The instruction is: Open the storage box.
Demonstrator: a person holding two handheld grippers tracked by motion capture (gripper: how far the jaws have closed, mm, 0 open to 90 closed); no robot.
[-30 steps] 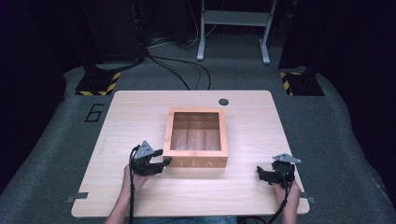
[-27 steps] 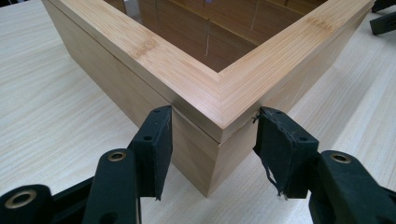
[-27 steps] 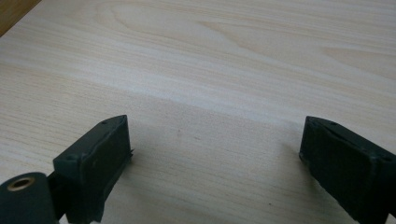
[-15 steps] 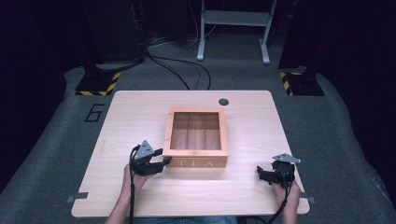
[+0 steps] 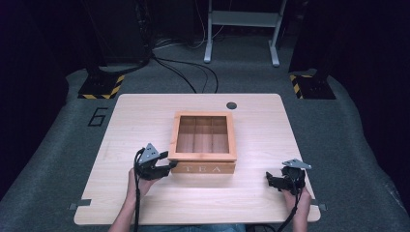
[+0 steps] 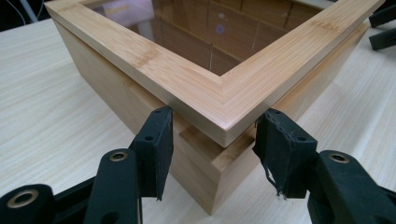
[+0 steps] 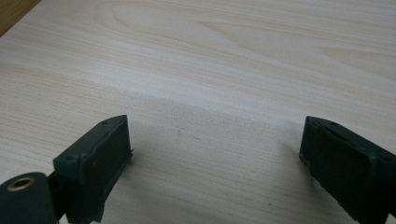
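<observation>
A wooden tea box (image 5: pixel 204 142) sits near the middle of the light wood tabletop (image 5: pixel 145 116), with the word "TEA" on its front face toward the person. Its lid (image 6: pixel 205 88) is a wooden frame around a clear pane, through which inner dividers and compartments are visible. The lid lies closed on the box body in the high view. The left tool (image 5: pixel 163 166) is held at the front left corner of the box by the left hand (image 5: pixel 138 180). In the left gripper view, its 2 black jaws stand apart, 1 on each side of that corner, just below the overhanging lid edge; the pads (image 6: pixel 156 144) appear close to the box walls, but contact cannot be confirmed. The pad on the other jaw has a frayed, torn lower edge. The right tool (image 5: pixel 276 180) is held by the right hand (image 5: pixel 296 195) near the front right of the tabletop, well apart from the box. In the right gripper view, its 2 jaws are spread wide over bare tabletop, with nothing between them. A grey 3-cornered plate (image 5: pixel 296 164) sits on top of the right tool. A dark round grommet (image 5: pixel 231 105) is set into the tabletop beyond the box. The floor to the left of the tabletop carries the numeral 6 (image 5: pixel 98 116).
</observation>
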